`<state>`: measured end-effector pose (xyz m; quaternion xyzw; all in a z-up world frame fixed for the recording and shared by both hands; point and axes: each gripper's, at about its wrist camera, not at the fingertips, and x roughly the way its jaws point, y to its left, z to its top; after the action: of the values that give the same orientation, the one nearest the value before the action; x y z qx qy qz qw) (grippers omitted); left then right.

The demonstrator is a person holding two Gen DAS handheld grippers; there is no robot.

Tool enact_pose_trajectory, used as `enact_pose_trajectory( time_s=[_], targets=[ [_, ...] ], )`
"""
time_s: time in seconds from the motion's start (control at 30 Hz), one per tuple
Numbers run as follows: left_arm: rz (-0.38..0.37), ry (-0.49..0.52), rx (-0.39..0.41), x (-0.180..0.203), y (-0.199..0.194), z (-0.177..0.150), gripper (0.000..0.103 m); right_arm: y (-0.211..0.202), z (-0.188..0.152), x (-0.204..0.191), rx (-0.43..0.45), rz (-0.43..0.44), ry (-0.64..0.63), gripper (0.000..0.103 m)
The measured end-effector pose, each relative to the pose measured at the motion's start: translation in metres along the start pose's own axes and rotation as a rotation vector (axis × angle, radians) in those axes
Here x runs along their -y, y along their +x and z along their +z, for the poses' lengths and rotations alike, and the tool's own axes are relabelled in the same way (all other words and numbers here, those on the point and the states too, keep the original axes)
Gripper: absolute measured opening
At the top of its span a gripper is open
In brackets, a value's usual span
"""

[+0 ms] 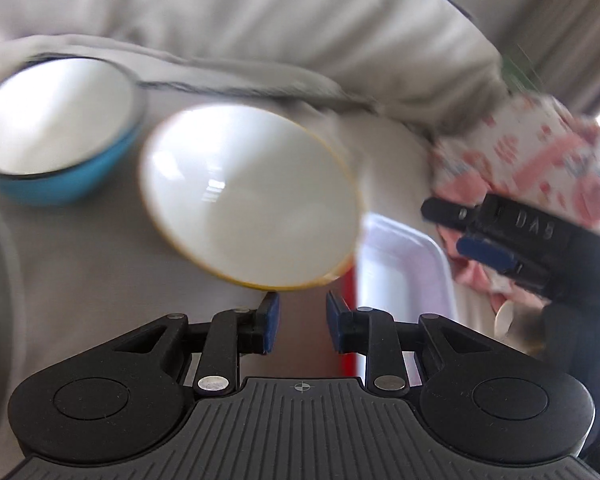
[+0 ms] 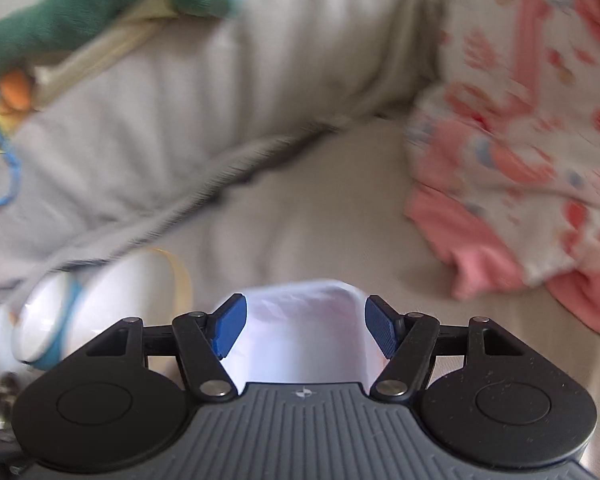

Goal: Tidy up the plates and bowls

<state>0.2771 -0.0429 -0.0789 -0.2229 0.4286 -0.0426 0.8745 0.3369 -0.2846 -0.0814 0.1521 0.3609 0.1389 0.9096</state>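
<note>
Left wrist view showed the left hand-held gripper [image 1: 299,322] with its blue pads narrowly apart and nothing pressed between them; the yellow-rimmed white bowl [image 1: 250,196] sat just ahead of the fingertips, its near rim almost over the left pad, tilted toward the camera on the beige sofa seat [image 1: 80,260]. Whether the rim actually touched the pad could not be told through the blur. A blue enamel bowl with a white inside [image 1: 56,128] rested to its left, near the seat's back edge, close beside but apart from it. Judged from this, stacking the bowls was the step in hand, and doing it well would call for pinching the yellow rim squarely at its near edge, keeping the bowl level, and lowering it centred into the blue one.

Right wrist view showed the right hand-held gripper [image 2: 305,326] with jaws moderately wide, pads on either side of a white rectangular plastic tray [image 2: 306,332] without pressing on it. That tray lay just right of the yellow-rimmed bowl and could crowd a sideways move. A pink patterned cloth [image 2: 520,160] was heaped at the seat's right end, and a green plush toy [image 2: 100,8] lay over the grey back cushion [image 2: 160,120]. The soft seat might let a stack tip.
</note>
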Motion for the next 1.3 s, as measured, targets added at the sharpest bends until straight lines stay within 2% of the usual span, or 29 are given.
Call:
enact_pose_trajectory(
  time_s=[0.07, 0.1, 0.2, 0.3, 0.37, 0.5, 0.6, 0.67, 0.73, 0.87, 0.97, 1.0, 1.07, 1.1, 1.13, 1.3],
  targets=[
    [-0.009, -0.044, 0.015, -0.014, -0.005, 0.002, 0.037, 0.012, 0.012, -0.024, -0.026, -0.017, -0.026, 0.067],
    [-0.028, -0.067, 0.010, -0.020, -0.006, 0.003, 0.037, 0.020, 0.018, -0.035, -0.045, -0.034, -0.029, 0.067],
    [-0.092, -0.133, -0.040, -0.034, 0.001, 0.010, 0.038, 0.047, 0.031, -0.054, -0.082, -0.009, 0.026, 0.067],
    [-0.116, -0.116, -0.096, -0.043, 0.006, 0.017, 0.035, 0.065, 0.020, -0.059, -0.052, -0.040, 0.013, 0.067],
    [-0.097, -0.088, -0.102, -0.051, 0.004, 0.020, 0.035, 0.075, 0.011, -0.056, -0.084, -0.032, -0.015, 0.067],
    [-0.141, -0.204, -0.096, -0.080, 0.004, 0.027, 0.034, 0.085, 0.012, -0.047, -0.093, 0.016, 0.032, 0.065],
    [-0.098, -0.250, -0.062, -0.094, 0.010, 0.033, 0.031, 0.089, 0.012, -0.050, -0.095, 0.069, 0.039, 0.061],
    [-0.078, -0.278, -0.061, -0.100, 0.013, 0.037, 0.021, 0.089, 0.009, -0.059, -0.096, 0.075, 0.002, 0.058],
    [-0.073, -0.295, -0.052, -0.104, 0.008, 0.038, 0.021, 0.088, 0.006, -0.066, -0.084, 0.063, -0.041, 0.054],
    [-0.148, -0.348, -0.029, -0.120, -0.013, 0.029, 0.022, 0.089, 0.004, -0.070, -0.086, 0.059, -0.062, 0.050],
    [-0.249, -0.391, 0.012, -0.133, -0.023, 0.033, 0.023, 0.092, 0.003, -0.069, -0.109, 0.071, -0.053, 0.050],
    [-0.260, -0.396, 0.016, -0.135, -0.022, 0.035, 0.023, 0.092, 0.003, -0.069, -0.109, 0.073, -0.053, 0.050],
    [-0.201, -0.388, 0.022, -0.129, -0.015, 0.045, 0.023, 0.091, 0.002, -0.070, -0.107, 0.084, -0.054, 0.050],
    [-0.166, -0.381, 0.022, -0.127, -0.011, 0.048, 0.026, 0.090, 0.002, -0.071, -0.106, 0.090, -0.055, 0.050],
    [-0.157, -0.372, 0.020, -0.122, -0.005, 0.052, 0.030, 0.090, 0.001, -0.071, -0.106, 0.094, -0.057, 0.050],
    [-0.126, -0.284, -0.028, -0.105, 0.019, 0.059, 0.028, 0.092, -0.001, -0.073, -0.117, 0.098, -0.075, 0.049]
  ],
)
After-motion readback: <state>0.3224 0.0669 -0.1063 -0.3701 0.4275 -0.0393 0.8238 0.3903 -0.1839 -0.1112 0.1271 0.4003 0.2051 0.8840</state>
